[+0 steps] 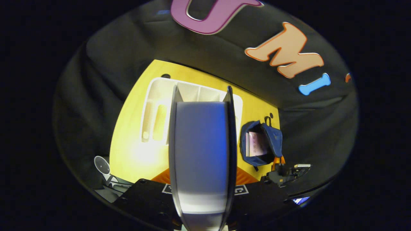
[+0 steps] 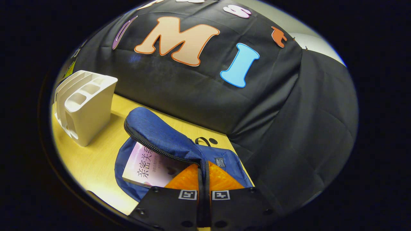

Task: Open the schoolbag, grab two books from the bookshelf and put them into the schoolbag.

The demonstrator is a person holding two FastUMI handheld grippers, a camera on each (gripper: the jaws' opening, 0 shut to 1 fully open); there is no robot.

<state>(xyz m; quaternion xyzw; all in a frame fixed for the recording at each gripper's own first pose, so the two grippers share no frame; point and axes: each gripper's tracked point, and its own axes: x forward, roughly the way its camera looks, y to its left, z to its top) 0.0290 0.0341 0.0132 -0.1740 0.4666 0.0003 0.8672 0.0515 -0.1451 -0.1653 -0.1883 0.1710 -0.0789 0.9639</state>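
Blue fabric of the schoolbag is pinched between the fingers of my right gripper, which are pressed together on the zippered flap and hold it lifted off the bag's mouth. One pink book lies flat inside the bag already. My left gripper clamps a second book, its fingers pressing on both covers, edge toward the camera, high above the yellow table. In the left gripper view the white bookshelf stands behind that book, and the schoolbag sits well apart to its right.

Risk 1: the flap slips from my right gripper. Cause: only a thin fold of cloth is pinched. Effect: the mouth closes over the first book.

Risk 2: the second book catches on the zipper edge. Cause: the opening is narrow and the book blocks much of my left gripper view during descent.

Risk 3: the two grippers collide at the bag's mouth.
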